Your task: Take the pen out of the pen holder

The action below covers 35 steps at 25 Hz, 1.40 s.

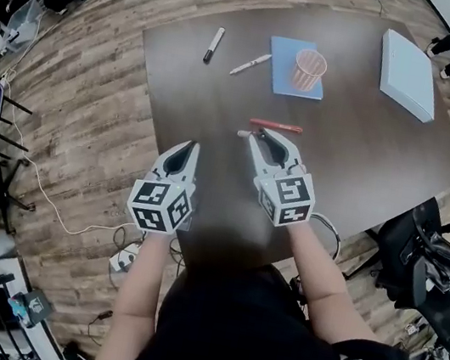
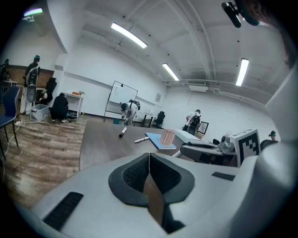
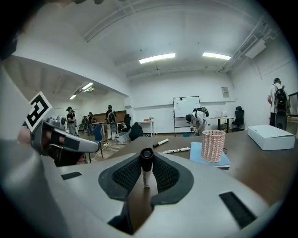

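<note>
The right gripper (image 3: 146, 173) is clamped on a black-capped pen (image 3: 146, 158). The left gripper (image 2: 149, 174) has its jaws together, empty. The pen holder (image 1: 309, 69) stands at the right gripper's 1 o'clock.

The table (image 1: 368, 148) is plain dark brown, the floor (image 1: 74, 105) grey-brown planks. Towards the table's far edge, the mesh pen holder (image 1: 309, 69) is pale pink, the notebook (image 1: 278, 76) blue, the marker (image 1: 213, 44) black and white. The box (image 1: 407, 73) by the far right corner is white, and the mid-table pen (image 1: 276, 126) is red.
</note>
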Motion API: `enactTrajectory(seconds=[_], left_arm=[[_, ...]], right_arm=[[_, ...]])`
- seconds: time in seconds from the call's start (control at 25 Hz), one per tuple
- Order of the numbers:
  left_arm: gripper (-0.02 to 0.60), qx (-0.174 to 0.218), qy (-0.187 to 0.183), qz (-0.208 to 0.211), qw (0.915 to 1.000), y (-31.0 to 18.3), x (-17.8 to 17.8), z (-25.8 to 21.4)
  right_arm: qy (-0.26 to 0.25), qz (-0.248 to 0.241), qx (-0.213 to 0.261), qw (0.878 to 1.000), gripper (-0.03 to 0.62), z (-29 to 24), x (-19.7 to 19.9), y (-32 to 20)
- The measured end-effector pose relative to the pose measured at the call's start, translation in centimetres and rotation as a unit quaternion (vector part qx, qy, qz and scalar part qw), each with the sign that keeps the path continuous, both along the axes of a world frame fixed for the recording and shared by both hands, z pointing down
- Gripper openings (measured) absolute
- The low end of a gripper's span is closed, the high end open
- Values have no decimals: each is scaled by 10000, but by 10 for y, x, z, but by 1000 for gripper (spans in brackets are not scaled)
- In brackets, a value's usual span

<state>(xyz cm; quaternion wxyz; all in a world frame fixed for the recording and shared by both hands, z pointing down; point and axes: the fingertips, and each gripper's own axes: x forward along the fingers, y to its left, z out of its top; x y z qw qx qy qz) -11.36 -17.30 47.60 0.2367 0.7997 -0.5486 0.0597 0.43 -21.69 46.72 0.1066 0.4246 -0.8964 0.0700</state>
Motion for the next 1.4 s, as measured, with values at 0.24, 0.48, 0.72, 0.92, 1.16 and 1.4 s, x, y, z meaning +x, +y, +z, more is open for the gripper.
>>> enactTrajectory(seconds=[0.24,0.48,0.72,0.92,1.16,1.4], left_arm=[[15,-72,32,32,10000,8,-1,5],[15,-116,54,81,9999,15,1,8],[15,-165,30,137,9998,21,8,11],[15,-244,-16,170,9996,30,10,15],[15,-316,-46,183,9993,35,12,21],[15,-454,-90,125,9989,40,9,30]], right_arm=[[256,-85,-113,9996,91,11,3,13],[966,-191,-308,9947,91,36,5,26],[1737,-203,-586,9829,91,63,13,34],[2538,-272,-1037,9613,91,88,19,44],[2755,-344,-1214,9530,92,98,18,48],[2819,-354,-1289,9501,92,104,20,49]])
